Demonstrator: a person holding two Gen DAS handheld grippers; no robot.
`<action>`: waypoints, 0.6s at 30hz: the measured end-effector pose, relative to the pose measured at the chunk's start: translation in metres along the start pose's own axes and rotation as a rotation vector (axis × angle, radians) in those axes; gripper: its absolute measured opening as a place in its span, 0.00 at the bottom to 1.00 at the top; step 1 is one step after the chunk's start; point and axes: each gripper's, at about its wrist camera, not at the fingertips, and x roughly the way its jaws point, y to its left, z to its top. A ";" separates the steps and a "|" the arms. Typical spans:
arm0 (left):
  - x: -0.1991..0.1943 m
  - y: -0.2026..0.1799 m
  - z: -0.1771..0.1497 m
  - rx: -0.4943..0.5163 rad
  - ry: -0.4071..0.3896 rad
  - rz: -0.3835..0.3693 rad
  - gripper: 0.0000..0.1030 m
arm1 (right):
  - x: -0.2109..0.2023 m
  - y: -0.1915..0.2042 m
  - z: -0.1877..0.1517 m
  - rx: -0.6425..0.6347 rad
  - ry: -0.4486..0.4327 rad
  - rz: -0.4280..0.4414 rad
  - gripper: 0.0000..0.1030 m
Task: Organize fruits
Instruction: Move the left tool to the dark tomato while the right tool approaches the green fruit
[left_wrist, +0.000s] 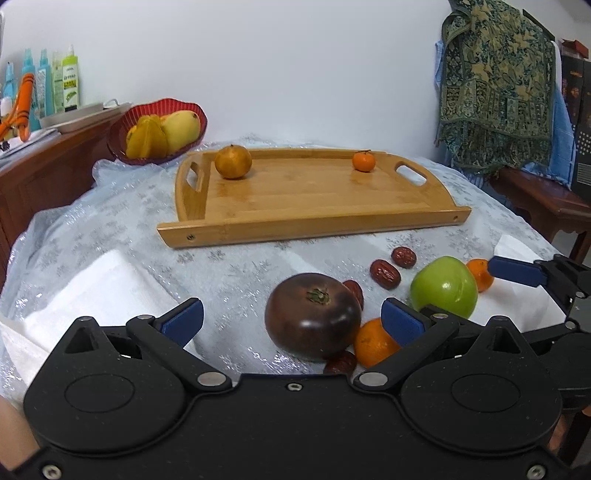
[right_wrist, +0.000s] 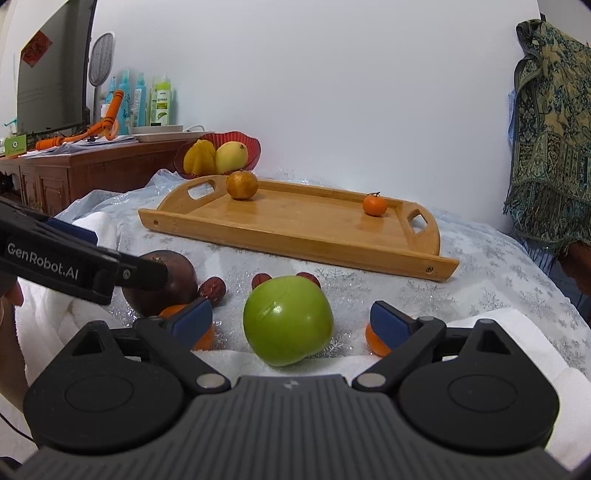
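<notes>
A green apple (right_wrist: 288, 320) sat on the tabletop (left_wrist: 110, 229) between the spread fingers of the right gripper (right_wrist: 291, 321), touching neither pad; the left gripper (left_wrist: 291, 320), fingers likewise apart, framed a dark purple-brown tomato (left_wrist: 313, 315) hemmed by mandarins and red dates; behind, a wooden tray (left_wrist: 317, 221) carried an orange (left_wrist: 233, 161) and a small mandarin (left_wrist: 363, 161); a red bowl (left_wrist: 122, 129) held what looked like a starfruit and a mango; the apple appeared glossy, faintly scratched.
</notes>
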 end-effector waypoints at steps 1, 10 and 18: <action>0.001 0.000 0.000 -0.002 0.004 -0.003 1.00 | 0.001 0.000 0.000 0.004 0.000 0.001 0.96; 0.006 0.001 -0.002 -0.033 0.039 -0.011 0.84 | 0.004 -0.003 0.000 0.028 0.012 -0.006 0.92; 0.009 0.001 -0.003 -0.040 0.059 -0.026 0.65 | 0.006 0.001 -0.001 0.030 0.024 0.009 0.81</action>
